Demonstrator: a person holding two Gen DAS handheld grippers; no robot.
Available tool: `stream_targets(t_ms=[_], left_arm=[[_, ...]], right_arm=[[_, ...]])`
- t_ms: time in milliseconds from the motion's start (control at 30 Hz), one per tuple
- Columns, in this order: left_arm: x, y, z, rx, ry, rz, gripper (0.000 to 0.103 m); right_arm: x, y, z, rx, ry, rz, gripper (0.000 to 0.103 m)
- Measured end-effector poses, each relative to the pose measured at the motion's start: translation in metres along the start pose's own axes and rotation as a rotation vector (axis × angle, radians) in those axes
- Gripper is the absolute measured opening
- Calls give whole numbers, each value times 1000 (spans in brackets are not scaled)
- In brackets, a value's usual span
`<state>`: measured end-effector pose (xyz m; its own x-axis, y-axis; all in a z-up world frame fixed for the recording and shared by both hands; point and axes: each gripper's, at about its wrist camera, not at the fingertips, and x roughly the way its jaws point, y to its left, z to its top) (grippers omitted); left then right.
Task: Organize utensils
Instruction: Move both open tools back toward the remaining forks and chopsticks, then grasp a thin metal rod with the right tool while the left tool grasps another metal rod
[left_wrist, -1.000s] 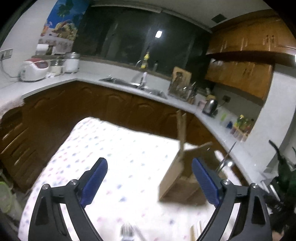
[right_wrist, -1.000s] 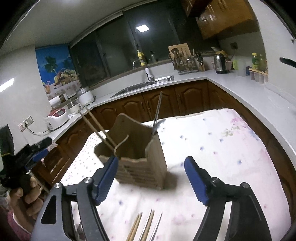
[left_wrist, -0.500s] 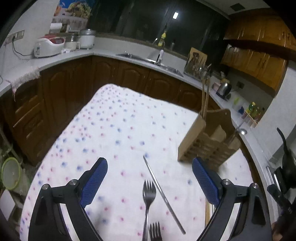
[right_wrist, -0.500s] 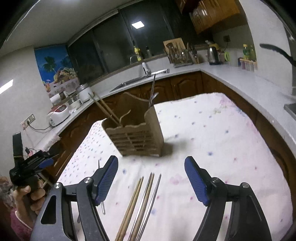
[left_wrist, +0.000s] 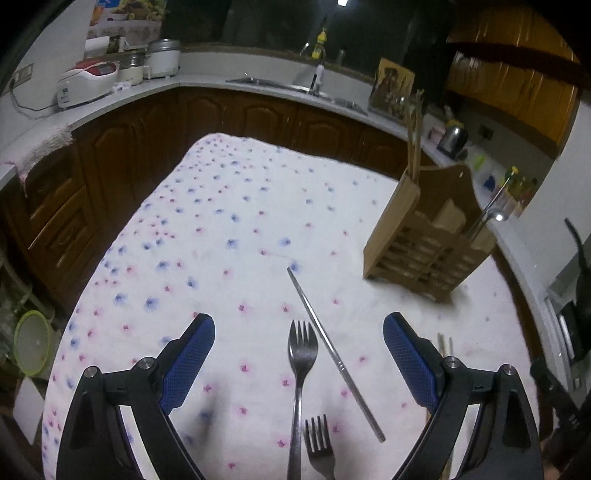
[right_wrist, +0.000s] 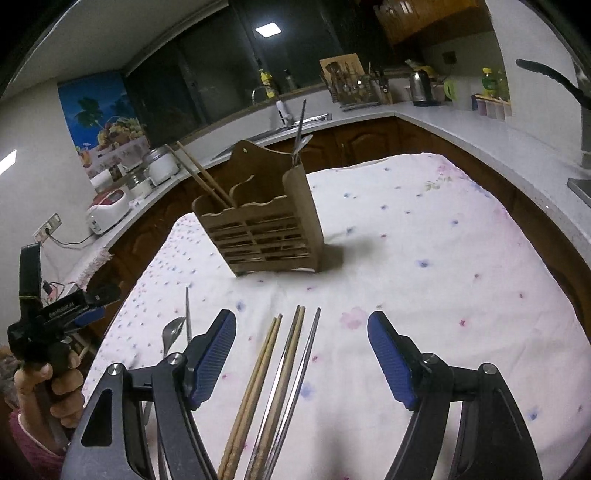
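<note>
A wooden utensil holder (right_wrist: 266, 221) stands on the flowered tablecloth, also in the left wrist view (left_wrist: 428, 236). It holds wooden chopsticks (right_wrist: 201, 173) and a metal utensil (right_wrist: 299, 129). My left gripper (left_wrist: 299, 358) is open above two forks (left_wrist: 301, 369) (left_wrist: 319, 443) and a metal chopstick (left_wrist: 332, 350). My right gripper (right_wrist: 301, 354) is open above wooden chopsticks (right_wrist: 255, 387) (right_wrist: 284, 369) and a metal chopstick (right_wrist: 301, 376) lying between its fingers. A spoon (right_wrist: 171, 332) lies left of them.
The table (left_wrist: 221, 206) is ringed by dark wood cabinets and a white counter (right_wrist: 443, 122) with a sink, kettle (right_wrist: 419, 88) and rice cooker (left_wrist: 88, 83). The left gripper, held in a hand, shows at the left edge of the right wrist view (right_wrist: 55, 314).
Both grippers have pulled back from the holder and tilted down toward the table. The forks and chopsticks have come into view between the fingers. Both stayed open.
</note>
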<state>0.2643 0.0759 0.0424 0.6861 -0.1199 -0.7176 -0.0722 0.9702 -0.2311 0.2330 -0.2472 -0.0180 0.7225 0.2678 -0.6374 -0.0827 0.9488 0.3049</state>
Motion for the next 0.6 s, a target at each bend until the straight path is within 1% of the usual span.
stream_targets(t_ms=[67,100,133,167,233,367,433,467,600], left_arm=[[11,-5,3,22,29,11,92],[16,-8,5,23,8,18,91],[22,-9,7,30,22,25,88],[28,-10,10,31,30,29,86],[40,-12,15,31,55,31,76],[71,-15,29,26,119,37,66],[90,-15,35,31,161,50,59],[97,-14,38,29,177,53,58],[124,-12,47,36,222,76,49]], right_arm=[[4,1,0,0,8,-20,55],[9,0,-1,5,20,-20,51],[13,-1,-1,8,33,-18,44],[19,-1,-1,11,51,-18,39],[30,-2,-3,16,82,-17,33],[51,-3,-6,22,133,-16,27],[63,-3,-6,22,163,-19,24],[68,-4,-7,23,174,-19,23],[87,-3,-9,14,220,-26,20]])
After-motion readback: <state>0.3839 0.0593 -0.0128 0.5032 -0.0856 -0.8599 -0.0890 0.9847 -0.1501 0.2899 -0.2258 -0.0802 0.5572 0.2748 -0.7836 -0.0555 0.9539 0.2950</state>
